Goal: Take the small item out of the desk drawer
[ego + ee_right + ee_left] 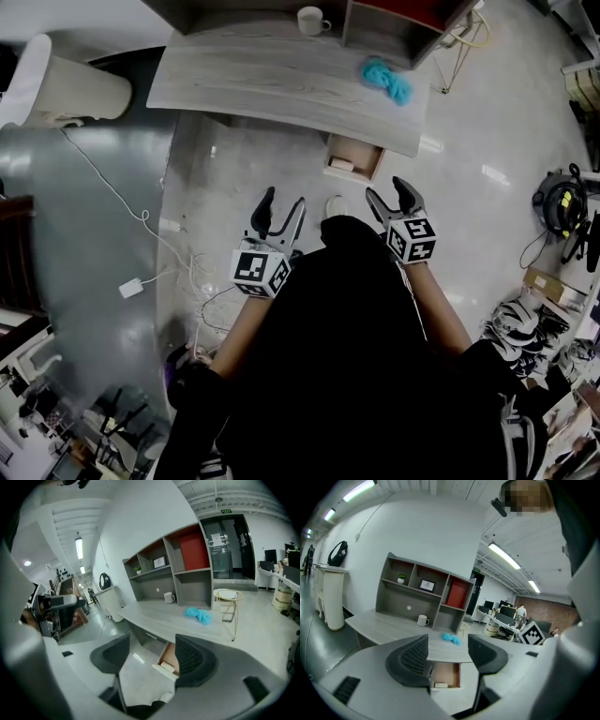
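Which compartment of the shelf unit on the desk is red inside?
The upper compartment at the right end of the shelf unit; all the others are grey.

place: office | cues: desk (262, 80), shelf unit (426, 595), strip lights (504, 556) — monitor workstations (506, 613) beyond

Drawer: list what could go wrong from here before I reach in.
1. The item lies right by the front wall of the drawer, so fingers may strike that wall or push it deeper.
2. The left gripper and right gripper are open, well short of the desk; stepping closer, a foot could snag the cables on the floor.
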The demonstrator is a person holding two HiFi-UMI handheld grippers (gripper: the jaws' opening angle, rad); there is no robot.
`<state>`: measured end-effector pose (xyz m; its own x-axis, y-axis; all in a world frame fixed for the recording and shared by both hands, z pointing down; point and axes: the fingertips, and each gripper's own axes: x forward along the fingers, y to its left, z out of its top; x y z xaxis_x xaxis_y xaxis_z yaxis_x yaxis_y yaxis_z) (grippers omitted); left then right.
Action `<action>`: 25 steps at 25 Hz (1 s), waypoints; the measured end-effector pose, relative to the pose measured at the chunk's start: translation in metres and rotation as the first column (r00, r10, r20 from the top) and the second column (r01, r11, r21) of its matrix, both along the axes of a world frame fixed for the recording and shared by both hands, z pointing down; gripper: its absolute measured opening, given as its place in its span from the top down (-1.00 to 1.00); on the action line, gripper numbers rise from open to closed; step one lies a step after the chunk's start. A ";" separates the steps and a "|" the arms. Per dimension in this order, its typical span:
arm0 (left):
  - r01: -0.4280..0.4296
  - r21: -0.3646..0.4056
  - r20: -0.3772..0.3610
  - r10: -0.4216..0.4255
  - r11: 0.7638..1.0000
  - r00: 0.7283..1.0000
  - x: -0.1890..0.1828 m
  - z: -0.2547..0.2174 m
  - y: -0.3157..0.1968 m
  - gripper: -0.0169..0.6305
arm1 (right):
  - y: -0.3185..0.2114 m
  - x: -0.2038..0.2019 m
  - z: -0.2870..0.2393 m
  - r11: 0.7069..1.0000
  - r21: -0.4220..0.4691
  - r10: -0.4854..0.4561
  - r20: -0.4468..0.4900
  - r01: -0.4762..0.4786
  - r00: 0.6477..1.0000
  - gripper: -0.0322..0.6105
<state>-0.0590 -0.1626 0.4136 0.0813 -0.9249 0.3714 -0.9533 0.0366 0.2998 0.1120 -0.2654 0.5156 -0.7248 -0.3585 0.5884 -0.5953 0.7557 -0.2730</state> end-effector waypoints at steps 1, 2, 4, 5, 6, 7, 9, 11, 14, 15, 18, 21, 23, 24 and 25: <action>0.007 -0.004 -0.001 -0.007 1.000 1.000 -0.001 0.003 -0.004 0.20 | -0.004 -0.002 0.008 1.000 -0.012 -0.019 -0.012 0.019 1.000 0.01; 0.014 -0.006 -0.001 -0.014 1.000 1.000 -0.001 0.005 -0.009 0.20 | -0.007 -0.004 0.016 0.999 -0.022 -0.038 -0.024 0.038 0.999 0.01; 0.025 -0.010 -0.001 -0.025 1.000 1.000 -0.001 0.011 -0.017 0.20 | -0.015 -0.008 0.031 0.996 -0.036 -0.077 -0.044 0.076 0.996 0.00; 0.030 -0.012 -0.001 -0.030 0.999 1.000 -0.001 0.015 -0.021 0.20 | -0.019 -0.010 0.039 0.995 -0.041 -0.096 -0.053 0.094 0.994 0.00; 0.035 -0.014 -0.002 -0.035 0.999 0.999 0.000 0.019 -0.025 0.20 | -0.023 -0.012 0.046 0.993 -0.048 -0.113 -0.061 0.110 0.992 0.00; 0.039 -0.017 -0.005 -0.039 0.999 0.999 0.000 0.023 -0.028 0.20 | -0.027 -0.014 0.053 0.991 -0.059 -0.126 -0.067 0.123 0.990 0.00; 0.045 -0.023 -0.014 -0.045 0.999 0.999 0.000 0.030 -0.034 0.20 | -0.035 -0.020 0.067 0.987 -0.087 -0.144 -0.077 0.138 0.987 0.00; 0.054 -0.025 -0.023 -0.054 0.998 0.998 -0.006 0.039 -0.039 0.20 | -0.044 -0.031 0.084 0.983 -0.101 -0.164 -0.095 0.154 0.982 0.00; 0.072 -0.040 -0.052 -0.074 0.997 0.996 -0.014 0.059 -0.044 0.20 | -0.054 -0.048 0.116 0.977 -0.122 -0.188 -0.115 0.174 0.976 0.01; 0.076 -0.047 -0.062 -0.079 0.996 0.995 -0.017 0.065 -0.045 0.20 | -0.055 -0.053 0.127 0.975 -0.140 -0.192 -0.117 0.176 0.974 0.00; 0.076 -0.062 -0.088 -0.081 0.995 0.993 -0.029 0.082 -0.047 0.20 | -0.055 -0.070 0.158 0.966 -0.172 -0.219 -0.157 0.192 0.963 0.01; 0.091 -0.071 -0.121 -0.099 0.993 0.988 -0.042 0.093 -0.050 0.20 | -0.051 -0.082 0.186 0.949 -0.187 -0.292 -0.226 0.253 0.929 0.01; 0.108 -0.073 -0.139 -0.117 0.991 0.983 -0.053 0.101 -0.054 0.20 | -0.051 -0.093 0.207 0.933 -0.200 -0.347 -0.268 0.300 0.899 0.01; 0.112 -0.075 -0.144 -0.122 0.991 0.982 -0.058 0.106 -0.056 0.20 | -0.051 -0.097 0.218 0.926 -0.205 -0.366 -0.287 0.317 0.885 0.00; 0.115 -0.077 -0.149 -0.125 0.990 0.981 -0.060 0.112 -0.057 0.20 | -0.052 -0.098 0.229 0.921 -0.210 -0.379 -0.305 0.326 0.874 0.01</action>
<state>-0.1191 -0.2195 0.5252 0.0319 -0.9044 0.4254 -0.8838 0.1732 0.4346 0.0135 -0.3174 0.7445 -0.5378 -0.0059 0.8431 -0.3719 0.8991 -0.2309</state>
